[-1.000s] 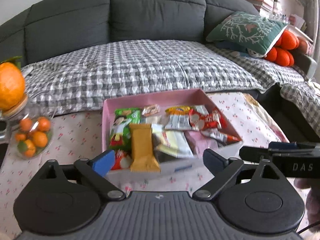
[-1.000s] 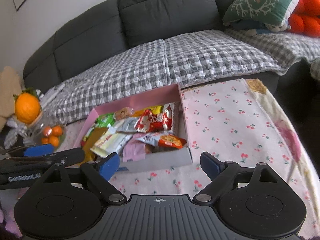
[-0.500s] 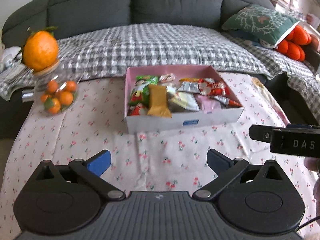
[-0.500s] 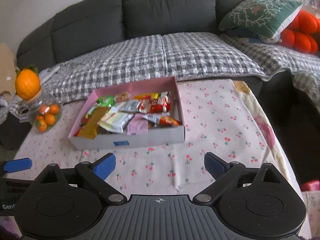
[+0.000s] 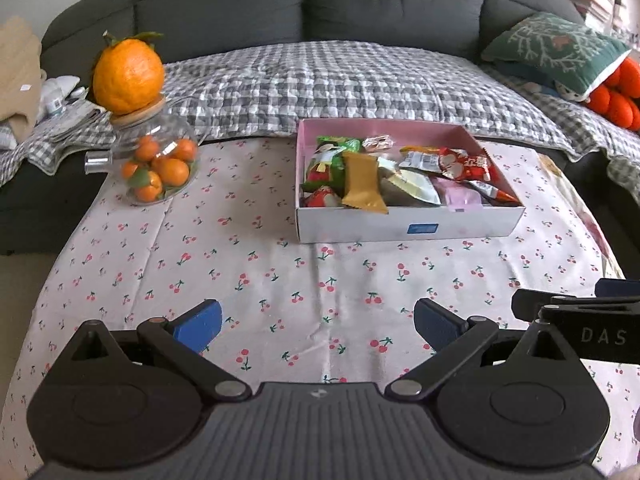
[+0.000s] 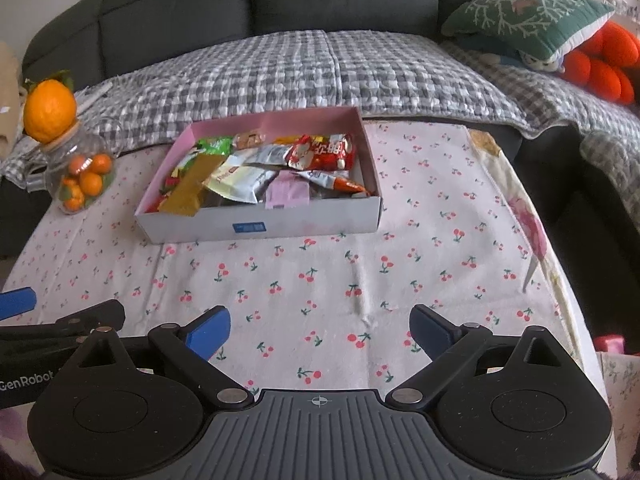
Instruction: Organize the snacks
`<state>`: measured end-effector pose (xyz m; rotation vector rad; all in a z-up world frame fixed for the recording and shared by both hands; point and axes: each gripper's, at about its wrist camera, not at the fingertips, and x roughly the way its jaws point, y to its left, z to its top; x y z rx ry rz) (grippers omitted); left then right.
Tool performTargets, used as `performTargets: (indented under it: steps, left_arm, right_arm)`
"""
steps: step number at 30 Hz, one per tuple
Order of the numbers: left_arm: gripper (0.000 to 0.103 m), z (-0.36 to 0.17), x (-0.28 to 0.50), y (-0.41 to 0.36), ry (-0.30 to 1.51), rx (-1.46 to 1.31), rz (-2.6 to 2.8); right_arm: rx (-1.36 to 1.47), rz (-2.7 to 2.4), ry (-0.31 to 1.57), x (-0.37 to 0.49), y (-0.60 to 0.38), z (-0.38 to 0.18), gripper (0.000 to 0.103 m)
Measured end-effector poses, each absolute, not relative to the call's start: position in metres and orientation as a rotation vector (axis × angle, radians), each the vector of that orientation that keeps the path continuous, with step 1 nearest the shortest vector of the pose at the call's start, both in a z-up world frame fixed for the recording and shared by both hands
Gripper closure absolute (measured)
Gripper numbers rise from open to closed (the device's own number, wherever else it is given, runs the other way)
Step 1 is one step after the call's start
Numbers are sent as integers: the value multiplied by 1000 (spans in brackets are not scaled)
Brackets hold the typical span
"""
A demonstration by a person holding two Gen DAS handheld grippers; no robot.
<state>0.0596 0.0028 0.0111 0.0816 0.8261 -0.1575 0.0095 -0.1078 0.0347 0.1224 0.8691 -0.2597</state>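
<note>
Apparently final step: snacks all in box, nothing loose on cloth. Jar far left, box mid-table, well apart. Left gripper released, jaws just widened, nothing between. Right gripper likewise spread, empty. Next: probably none, or straighten box.

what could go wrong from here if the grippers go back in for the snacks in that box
The packets overlap in a loose heap in the box, so closing on the gold packet may drag a neighbour such as the red packet out with it. The box looks light and sits free on the cherry cloth, so a push could slide it or bunch the cloth. The glass jar of oranges carries a big orange on its lid; a wide left sweep might topple it.
</note>
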Motion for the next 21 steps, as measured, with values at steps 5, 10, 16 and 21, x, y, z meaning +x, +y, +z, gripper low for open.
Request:
performTargets:
  steps: [5,10,16,21]
  left_arm:
    - [0,8,61,5,853,65,-149]
    - [0,7,60,5,852,79,-131]
    - [0,6,59,5,863,77,-128]
    - [0,5,60,4,864,84,-126]
  right_arm:
    - [112,-268,862,9,-107,35,5]
    - [101,-264,861,8,-105,36,5]
    - [97,-260,859,7,-104,37,5]
    - [100,-261,858,6,-104,37,5]
